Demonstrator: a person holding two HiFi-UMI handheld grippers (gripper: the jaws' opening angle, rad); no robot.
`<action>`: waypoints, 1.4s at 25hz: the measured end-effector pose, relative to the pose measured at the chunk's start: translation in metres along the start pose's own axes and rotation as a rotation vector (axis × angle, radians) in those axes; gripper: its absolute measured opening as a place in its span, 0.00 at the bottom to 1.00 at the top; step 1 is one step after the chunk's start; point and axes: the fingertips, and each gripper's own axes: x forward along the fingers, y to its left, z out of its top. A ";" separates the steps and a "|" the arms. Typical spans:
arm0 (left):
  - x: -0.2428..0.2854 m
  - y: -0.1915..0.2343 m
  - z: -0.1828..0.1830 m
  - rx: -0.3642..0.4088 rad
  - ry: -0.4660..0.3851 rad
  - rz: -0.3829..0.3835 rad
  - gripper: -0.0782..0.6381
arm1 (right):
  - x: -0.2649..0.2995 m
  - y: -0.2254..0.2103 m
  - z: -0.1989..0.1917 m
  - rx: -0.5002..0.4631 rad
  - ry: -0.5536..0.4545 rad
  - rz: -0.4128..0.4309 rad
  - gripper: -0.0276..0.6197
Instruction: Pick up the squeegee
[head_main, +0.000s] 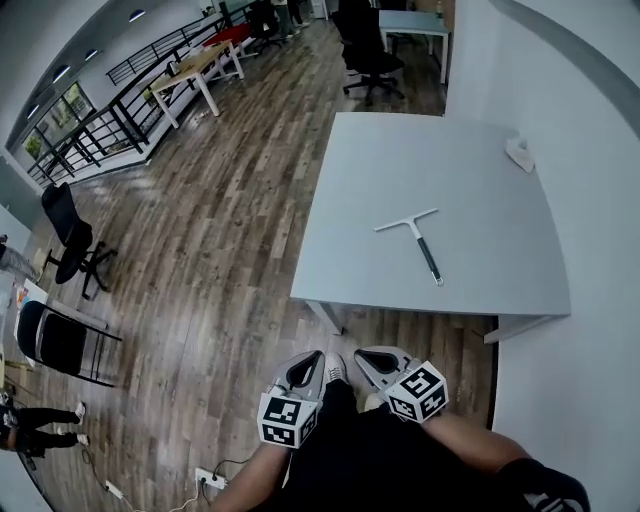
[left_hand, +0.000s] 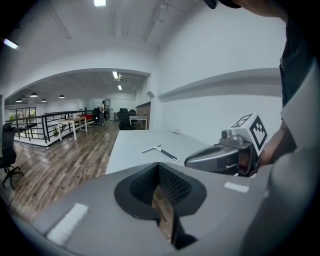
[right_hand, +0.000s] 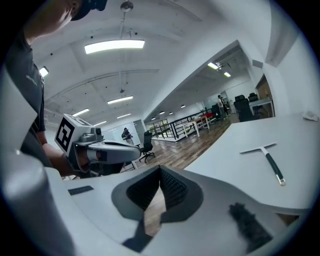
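Wood-plank floor runs round a pale grey bench (head_main: 400, 160). On its bare top, nearer the front edge than the back, the squeegee (head_main: 420, 243) lies flat, its blade across the far end and its dark handle running toward 5 o'clock.

The left gripper (head_main: 312, 362) and right gripper (head_main: 372, 358) hang side by side close to the person's body, short of the bench. The squeegee is at about 1 o'clock from them, well apart. Each pair of fingers is pressed together with nothing between.

The reach looks best done with one gripper. Its fingers should part before it arrives, then come down over the handle and close across its narrow width near the middle, so the blade end does not tip.

Counted:
- one squeegee
- one bench under it
- two grippers
- one small white object (head_main: 520, 152) at 1 o'clock from the squeegee, by the far corner
- at least three dark chairs (head_main: 68, 232) on the floor
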 end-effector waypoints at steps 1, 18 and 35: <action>0.004 -0.003 -0.001 0.004 0.006 -0.015 0.12 | -0.002 -0.002 -0.002 0.008 -0.002 -0.011 0.05; 0.089 -0.017 0.001 0.038 0.102 -0.241 0.12 | -0.017 -0.072 -0.026 0.175 0.031 -0.230 0.05; 0.180 0.072 0.060 0.090 0.064 -0.359 0.12 | 0.055 -0.161 0.040 0.172 0.013 -0.398 0.05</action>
